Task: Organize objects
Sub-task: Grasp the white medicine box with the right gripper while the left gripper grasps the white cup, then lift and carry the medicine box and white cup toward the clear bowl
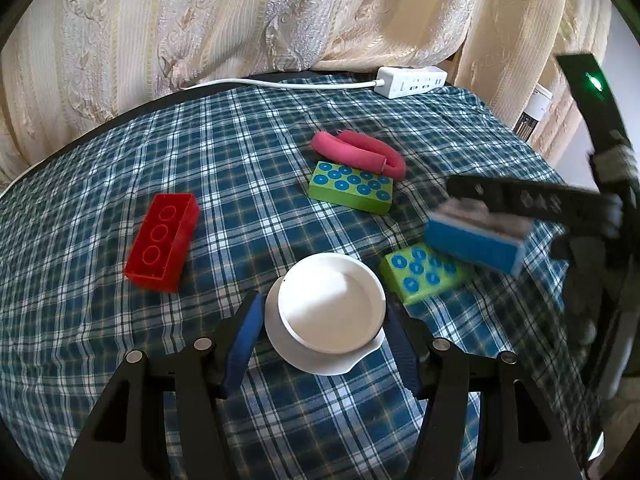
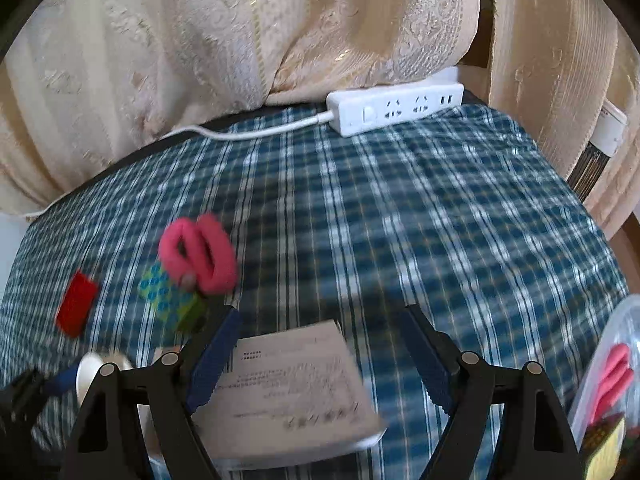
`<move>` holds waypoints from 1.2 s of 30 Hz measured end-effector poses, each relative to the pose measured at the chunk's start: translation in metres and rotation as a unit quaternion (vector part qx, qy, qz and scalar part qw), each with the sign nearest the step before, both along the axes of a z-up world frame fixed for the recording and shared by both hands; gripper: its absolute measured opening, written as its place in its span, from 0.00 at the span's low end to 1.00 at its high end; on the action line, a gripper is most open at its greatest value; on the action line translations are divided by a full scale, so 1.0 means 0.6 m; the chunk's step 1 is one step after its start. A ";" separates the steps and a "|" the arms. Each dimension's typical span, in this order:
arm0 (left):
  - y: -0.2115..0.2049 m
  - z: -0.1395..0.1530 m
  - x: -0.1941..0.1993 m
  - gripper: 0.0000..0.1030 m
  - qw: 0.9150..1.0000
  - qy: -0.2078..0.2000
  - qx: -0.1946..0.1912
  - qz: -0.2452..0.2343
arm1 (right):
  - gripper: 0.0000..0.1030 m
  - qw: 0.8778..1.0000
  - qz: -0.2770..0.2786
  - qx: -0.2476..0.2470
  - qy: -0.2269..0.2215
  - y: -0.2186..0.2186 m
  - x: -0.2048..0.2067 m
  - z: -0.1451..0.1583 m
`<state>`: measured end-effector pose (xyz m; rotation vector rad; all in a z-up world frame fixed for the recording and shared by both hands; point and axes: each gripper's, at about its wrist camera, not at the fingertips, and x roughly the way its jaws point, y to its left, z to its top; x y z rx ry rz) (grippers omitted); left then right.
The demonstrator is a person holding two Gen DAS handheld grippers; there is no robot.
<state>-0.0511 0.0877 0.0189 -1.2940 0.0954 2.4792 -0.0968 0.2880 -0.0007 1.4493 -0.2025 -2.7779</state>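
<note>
While the left gripper clasps a round white plastic cup, a red brick sits ahead-left. The right gripper's jaws stand wide around a blue-sided paper box; contact is unclear.

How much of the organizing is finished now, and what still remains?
Done: the clear container at the right already holds pink pieces. In hand: the left gripper flanks the white cup; a blue box sits inside the right gripper, grip unclear through blur. Left: the red brick, two green blocks and pink rollers lie loose on the plaid cloth.
</note>
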 end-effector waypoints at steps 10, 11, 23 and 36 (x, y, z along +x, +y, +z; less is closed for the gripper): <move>0.003 0.007 0.010 0.60 1.000 0.009 0.001 -0.003 | 0.83 0.999 0.026 0.022 -0.005 -0.001 0.103 -0.007; 0.003 0.009 0.011 0.60 1.000 0.010 0.001 -0.003 | 0.83 0.999 0.026 0.026 -0.004 0.000 0.111 -0.007; 0.010 0.012 0.018 0.59 1.000 0.014 0.001 -0.009 | 0.83 0.999 -0.049 -0.013 0.001 0.000 0.175 -0.005; 0.006 0.006 0.013 0.59 1.000 0.013 -0.001 -0.003 | 0.91 0.997 -0.076 0.019 -0.003 -0.032 0.169 -0.017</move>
